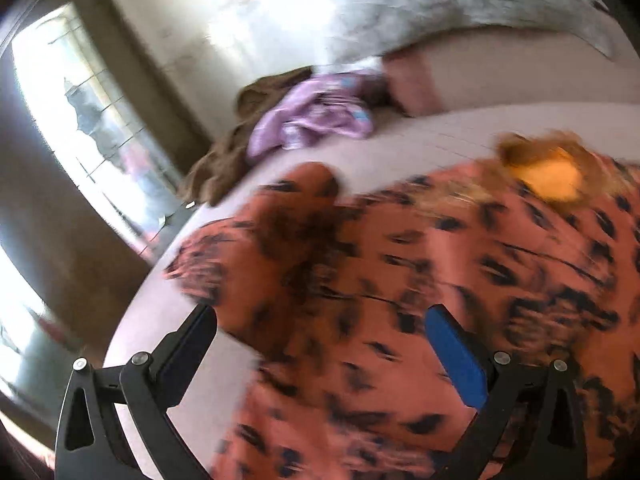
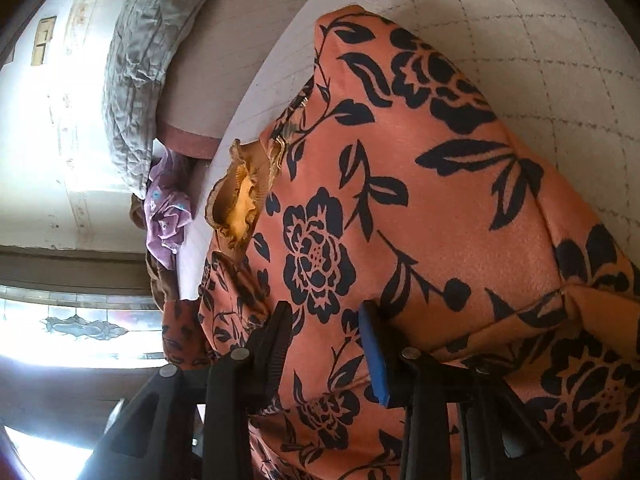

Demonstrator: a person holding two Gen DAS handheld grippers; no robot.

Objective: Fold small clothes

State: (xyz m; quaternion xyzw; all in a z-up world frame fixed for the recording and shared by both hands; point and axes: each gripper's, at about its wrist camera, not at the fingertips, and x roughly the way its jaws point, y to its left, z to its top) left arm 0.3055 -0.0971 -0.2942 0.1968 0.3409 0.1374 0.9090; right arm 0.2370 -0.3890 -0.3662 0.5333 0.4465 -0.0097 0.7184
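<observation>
An orange garment with a dark floral print lies spread on the pale bed sheet. It has a yellow ruffled collar. My left gripper is open and hovers just above the garment's left part, near a sleeve; the view is motion-blurred. In the right wrist view the same garment fills the frame, with its collar at the left. My right gripper has its jaws partly apart over the fabric, holding nothing that I can see.
A crumpled purple garment and a brown cloth lie at the far edge of the bed. A grey quilted pillow lies behind. A bright window is at the left. The purple garment and the pillow also show in the right wrist view.
</observation>
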